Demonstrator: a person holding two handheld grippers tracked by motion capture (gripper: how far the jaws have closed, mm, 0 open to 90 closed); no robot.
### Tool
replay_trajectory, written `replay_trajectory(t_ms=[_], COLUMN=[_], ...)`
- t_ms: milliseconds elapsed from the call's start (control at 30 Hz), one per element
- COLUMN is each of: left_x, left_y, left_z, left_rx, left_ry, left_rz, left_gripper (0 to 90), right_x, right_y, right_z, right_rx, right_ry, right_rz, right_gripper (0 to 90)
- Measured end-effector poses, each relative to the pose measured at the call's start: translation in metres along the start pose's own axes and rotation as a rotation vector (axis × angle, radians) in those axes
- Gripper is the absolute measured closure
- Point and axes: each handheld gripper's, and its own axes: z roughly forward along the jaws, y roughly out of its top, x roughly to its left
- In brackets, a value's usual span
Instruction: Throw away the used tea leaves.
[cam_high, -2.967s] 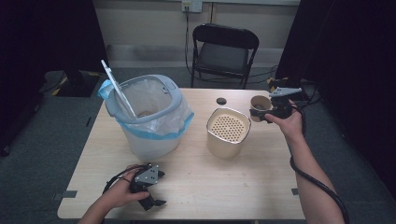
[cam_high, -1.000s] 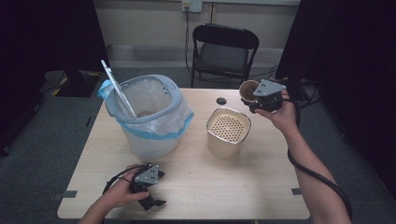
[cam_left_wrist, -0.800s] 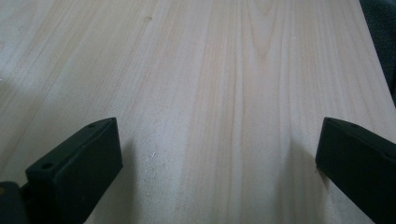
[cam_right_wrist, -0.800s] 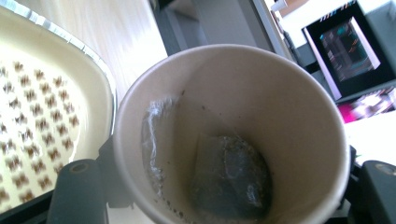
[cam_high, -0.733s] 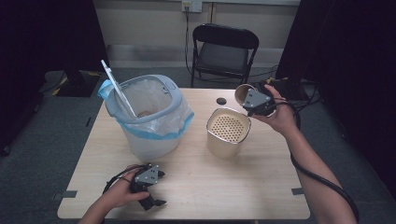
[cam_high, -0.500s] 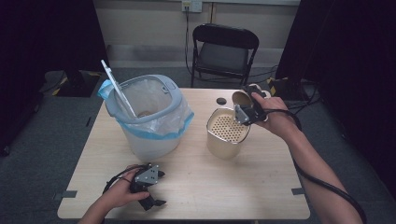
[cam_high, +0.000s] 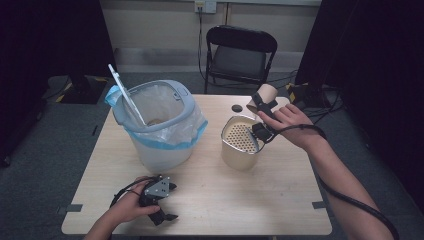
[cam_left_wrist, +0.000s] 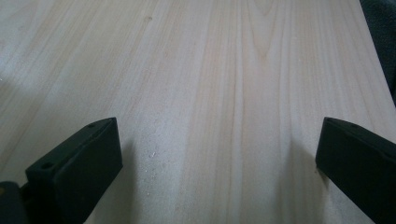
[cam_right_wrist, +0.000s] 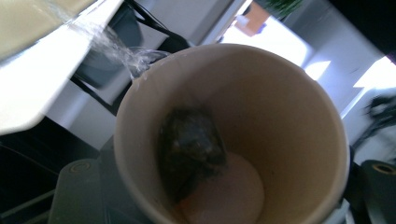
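**Cup tipped over the strainer pot, contents not yet out**

The right gripper (cam_high: 260, 107) holds a paper cup (cam_high: 266, 93), jaws clamped on its wall, tilted on its side just above the far rim of the strainer pot (cam_high: 240, 145). In the right gripper view a dark, wet tea bag (cam_right_wrist: 189, 144) clings to the inner wall of the cup, with a little liquid pooled at the bottom. By this evidence the pick-up and carry are complete and the emptying is under way; the tea bag has yet to drop onto the perforated insert, and the cup has yet to be disposed of, probably in the lined bin (cam_high: 157, 122). The left gripper (cam_high: 157, 202) rests idle near the front edge of the table (cam_high: 280, 200), jaws spread wide with nothing between them.

Count: one cup, one tea bag, one strainer pot, one bin, one white stick (cam_high: 125, 95) leaning in the bin, one small dark lid (cam_high: 236, 108), one chair (cam_high: 240, 55), two grippers.
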Motion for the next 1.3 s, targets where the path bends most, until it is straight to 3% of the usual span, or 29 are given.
replay_trajectory(t_ms=[33,167,300,367,433,500,533,567,633,700,833,1067,1167,1300], left_x=[0.000,0.000,0.000,0.000,0.000,0.000,0.000,0.000,0.000,0.000,0.000,0.000,0.000,0.000], left_y=[0.000,0.000,0.000,0.000,0.000,0.000,0.000,0.000,0.000,0.000,0.000,0.000,0.000,0.000], left_z=[0.000,0.000,0.000,0.000,0.000,0.000,0.000,0.000,0.000,0.000,0.000,0.000,0.000,0.000], left_rx=[0.001,0.001,0.000,0.000,0.000,0.001,0.000,0.001,0.000,0.000,0.005,0.007,0.007,0.006], left_ry=[0.000,0.000,0.000,0.000,0.001,0.001,0.000,0.000,0.000,0.000,0.001,0.002,0.002,0.002], left_rz=[0.000,0.000,-0.001,0.000,0.000,0.000,0.001,0.000,0.000,0.000,0.000,-0.001,-0.001,-0.002], left_gripper=[0.0,0.0,0.0,0.0,0.0,0.0,0.0,0.0,0.0,0.0,0.0,0.0,0.0,0.0], right_x=[0.000,-0.001,-0.003,-0.007,-0.009,-0.011,-0.016,-0.018,-0.021,-0.021,-0.017,-0.007,-0.004,0.001], right_y=[0.002,0.009,0.010,0.011,0.012,0.009,0.005,0.001,-0.008,-0.016,-0.029,-0.047,-0.052,-0.056], right_z=[-0.003,-0.010,-0.012,-0.014,-0.015,-0.014,-0.012,-0.011,-0.006,0.000,0.013,0.028,0.032,0.038], right_rx=[0.012,0.008,0.020,0.010,0.005,-0.015,-0.026,-0.040,-0.052,-0.041,-0.073,-0.092,-0.103,-0.117], right_ry=[-0.028,-0.066,-0.101,-0.101,-0.087,-0.073,-0.026,-0.003,0.089,0.145,0.284,0.457,0.504,0.532], right_rz=[-0.060,-0.162,-0.166,-0.170,-0.144,-0.025,0.035,0.123,0.328,0.422,0.674,1.017,1.123,1.223], right_gripper=[27.7,27.8,27.7,27.7,27.7,27.5,27.5,27.4,27.4,27.3,27.2,27.1,27.0,27.0])
